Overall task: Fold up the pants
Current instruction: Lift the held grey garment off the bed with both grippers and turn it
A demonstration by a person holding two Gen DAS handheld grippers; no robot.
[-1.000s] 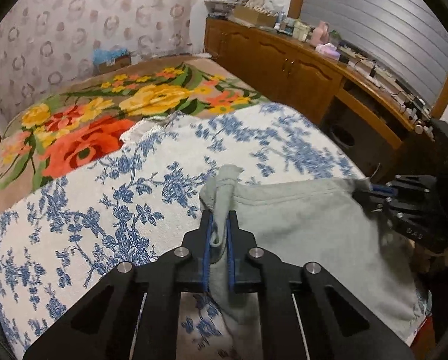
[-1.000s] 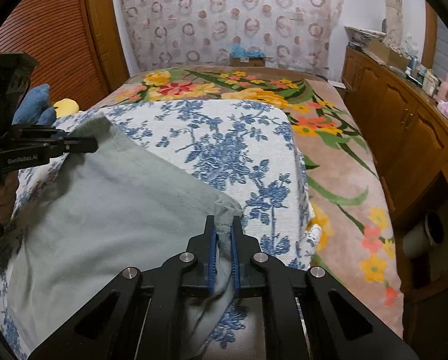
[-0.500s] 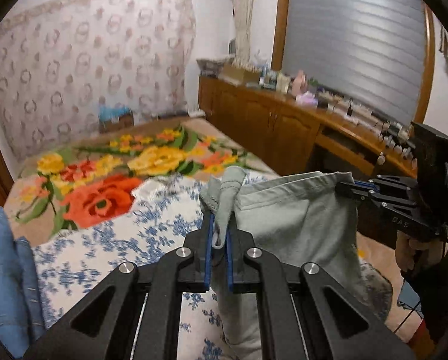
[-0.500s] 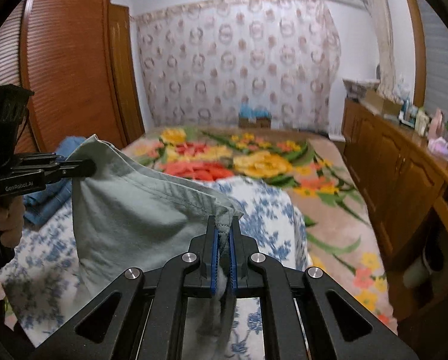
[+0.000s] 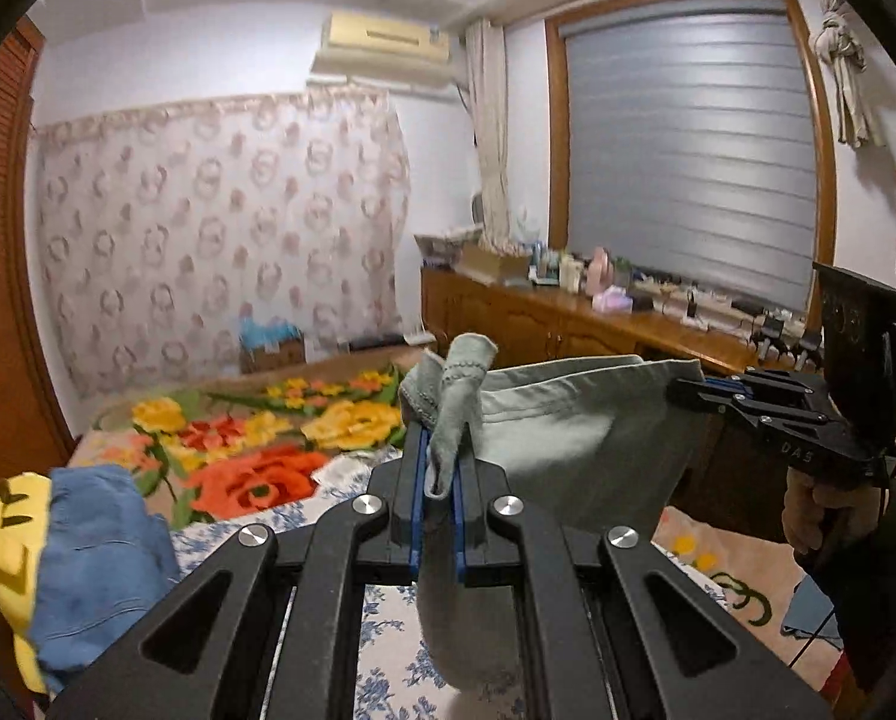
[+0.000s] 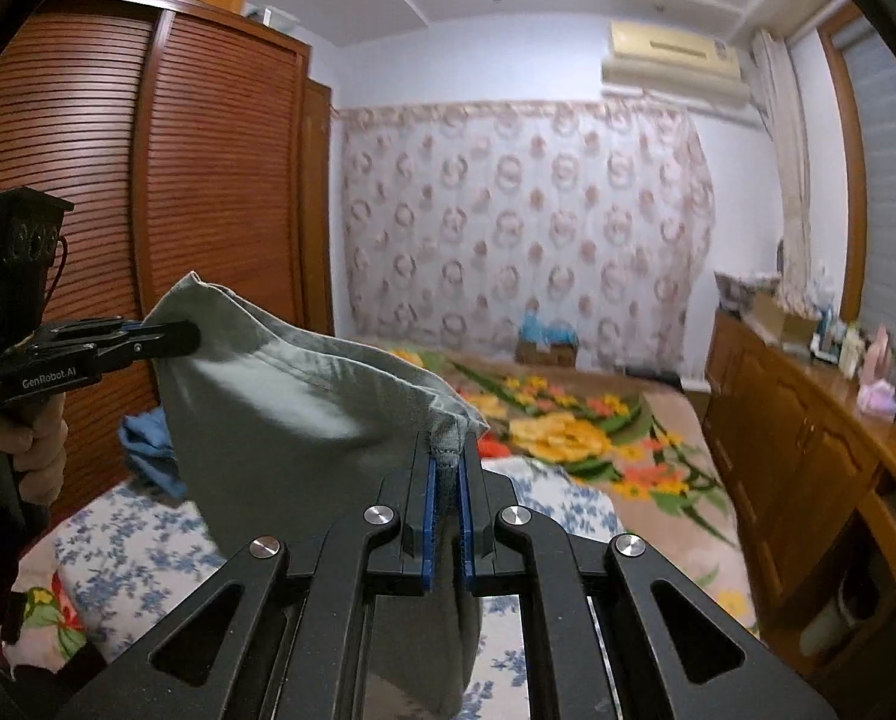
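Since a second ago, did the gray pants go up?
Yes. The gray pants have risen: their top edge lay low on the blue-flowered cover before; now it hangs level with the wooden cabinet top, clamped by both grippers.

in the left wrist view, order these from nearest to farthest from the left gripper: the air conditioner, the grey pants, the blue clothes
1. Grey pants: clamped in the left gripper.
2. Blue clothes: lower left, on the bed.
3. Air conditioner: high on the far wall.

Floral bedspread (image 5: 250, 480), blue garment (image 5: 100, 546), wooden wardrobe (image 6: 148, 180), air conditioner (image 5: 382, 42), cluttered sideboard (image 6: 808, 420).
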